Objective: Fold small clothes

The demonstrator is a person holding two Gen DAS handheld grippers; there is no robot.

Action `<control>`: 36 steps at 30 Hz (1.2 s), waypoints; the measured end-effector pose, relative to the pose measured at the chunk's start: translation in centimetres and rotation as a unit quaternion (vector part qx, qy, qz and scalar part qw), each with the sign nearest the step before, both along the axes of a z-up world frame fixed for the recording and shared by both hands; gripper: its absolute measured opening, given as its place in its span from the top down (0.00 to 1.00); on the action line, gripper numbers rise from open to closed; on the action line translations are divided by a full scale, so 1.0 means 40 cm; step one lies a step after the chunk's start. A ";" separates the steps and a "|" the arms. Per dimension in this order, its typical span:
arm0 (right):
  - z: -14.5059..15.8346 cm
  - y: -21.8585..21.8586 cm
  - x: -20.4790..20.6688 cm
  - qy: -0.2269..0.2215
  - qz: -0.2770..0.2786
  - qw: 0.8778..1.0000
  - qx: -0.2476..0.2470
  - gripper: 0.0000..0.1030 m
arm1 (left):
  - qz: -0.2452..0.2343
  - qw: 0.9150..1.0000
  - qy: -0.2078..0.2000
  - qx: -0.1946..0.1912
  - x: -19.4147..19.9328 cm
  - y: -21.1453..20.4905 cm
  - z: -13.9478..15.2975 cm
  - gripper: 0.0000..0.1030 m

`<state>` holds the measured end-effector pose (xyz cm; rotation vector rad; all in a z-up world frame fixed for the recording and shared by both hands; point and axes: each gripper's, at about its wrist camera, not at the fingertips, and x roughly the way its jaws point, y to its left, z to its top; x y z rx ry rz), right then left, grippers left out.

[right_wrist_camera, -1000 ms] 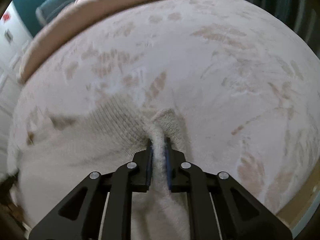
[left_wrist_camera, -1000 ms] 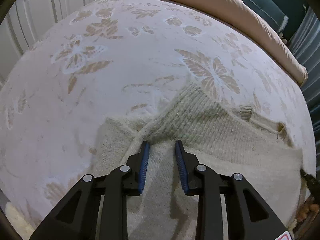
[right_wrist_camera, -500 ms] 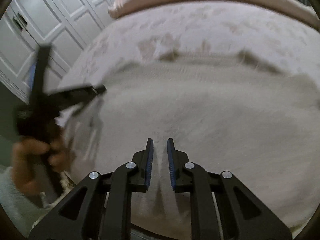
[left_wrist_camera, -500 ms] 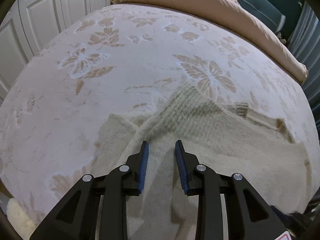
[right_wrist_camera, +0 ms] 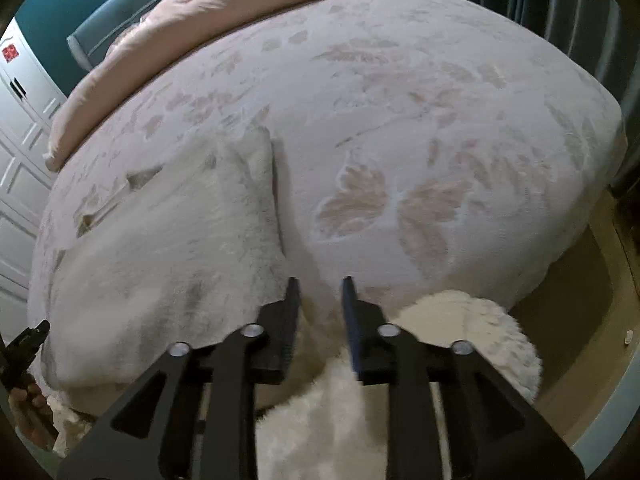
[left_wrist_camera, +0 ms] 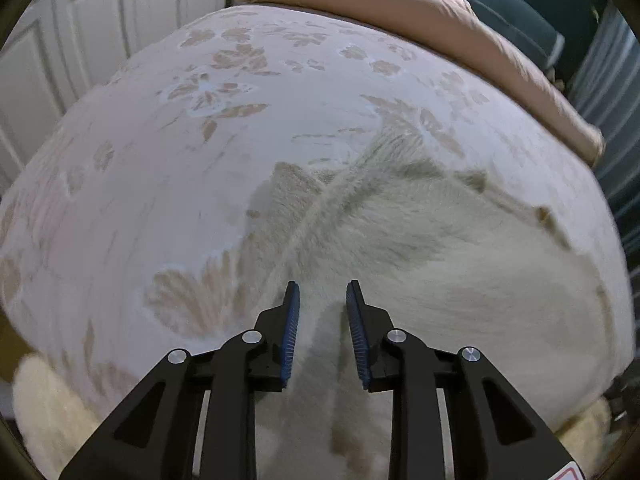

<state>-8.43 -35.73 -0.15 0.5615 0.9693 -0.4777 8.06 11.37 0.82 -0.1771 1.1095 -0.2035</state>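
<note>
A cream knit sweater (left_wrist_camera: 440, 248) lies spread on the bed near its front edge; in the right wrist view it (right_wrist_camera: 168, 240) fills the left half. My left gripper (left_wrist_camera: 320, 300) is open and empty, held just above the sweater's near part. My right gripper (right_wrist_camera: 319, 292) is open and empty, just right of the sweater's right edge, over the bed's front edge. The tip of my left gripper (right_wrist_camera: 28, 340) shows at the far left of the right wrist view.
The bed (left_wrist_camera: 200, 140) has a pale butterfly-patterned cover, with a pink duvet roll (left_wrist_camera: 400, 4) at its far side. A fluffy white rug (right_wrist_camera: 460, 340) lies on the floor below the front edge. White closet doors (left_wrist_camera: 48, 64) stand to the left.
My right gripper let go of the sweater's fold, opened and drew back to the right of the sweater. My left gripper pulled back toward the bed's front edge, still open.
</note>
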 end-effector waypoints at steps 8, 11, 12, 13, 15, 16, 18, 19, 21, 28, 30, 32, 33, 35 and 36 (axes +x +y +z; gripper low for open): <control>-0.086 0.049 0.007 0.007 0.032 0.999 0.040 0.49 | 0.011 0.999 0.032 -0.037 -0.102 0.001 0.003 0.68; -0.078 0.040 0.019 -0.012 0.044 0.998 0.045 0.47 | 0.010 0.999 0.035 -0.033 -0.118 0.009 -0.008 0.68; -0.076 0.039 0.024 -0.014 0.055 0.997 0.051 0.54 | 0.007 0.999 0.036 -0.028 -0.121 0.009 -0.014 0.68; -0.074 0.047 0.037 -0.012 0.080 0.995 0.060 0.76 | 0.005 0.999 0.035 -0.026 -0.122 0.010 -0.017 0.68; -0.035 0.079 0.043 -0.020 0.124 0.991 0.042 0.91 | 0.004 0.999 0.035 -0.018 -0.122 0.006 -0.015 0.68; 0.012 0.094 0.032 -0.055 0.145 0.987 0.047 0.91 | 0.004 0.999 0.036 -0.015 -0.120 0.004 -0.013 0.68; 0.110 0.111 0.000 -0.128 0.165 0.977 0.050 0.91 | 0.004 0.999 0.039 -0.012 -0.119 0.005 -0.014 0.68; 0.128 0.114 -0.005 -0.136 0.169 0.975 0.041 0.91 | 0.004 0.999 0.039 -0.012 -0.119 0.004 -0.015 0.68; 0.103 0.111 0.008 -0.088 0.173 0.981 -0.007 0.91 | 0.003 0.999 0.039 -0.007 -0.118 0.000 -0.019 0.68; -0.042 0.103 0.056 0.059 0.149 0.986 -0.054 0.89 | -0.003 0.999 0.038 0.000 -0.120 0.000 -0.023 0.68; -0.068 0.098 0.071 0.083 0.144 0.984 -0.063 0.86 | 0.001 0.999 0.037 -0.003 -0.120 0.002 -0.029 0.68; -0.082 0.088 0.073 0.107 0.122 0.983 -0.081 0.72 | 0.000 0.999 0.036 0.005 -0.119 -0.005 -0.027 0.67; -0.071 0.077 0.070 0.102 0.112 0.985 -0.082 0.70 | -0.001 0.999 0.037 0.005 -0.119 -0.006 -0.025 0.67; -0.022 0.073 0.050 0.085 0.064 0.988 -0.112 0.70 | 0.006 0.999 0.038 -0.011 -0.123 0.008 -0.018 0.67; -0.001 0.078 0.045 0.075 0.050 0.988 -0.124 0.68 | 0.016 0.999 0.039 -0.027 -0.127 0.022 -0.016 0.67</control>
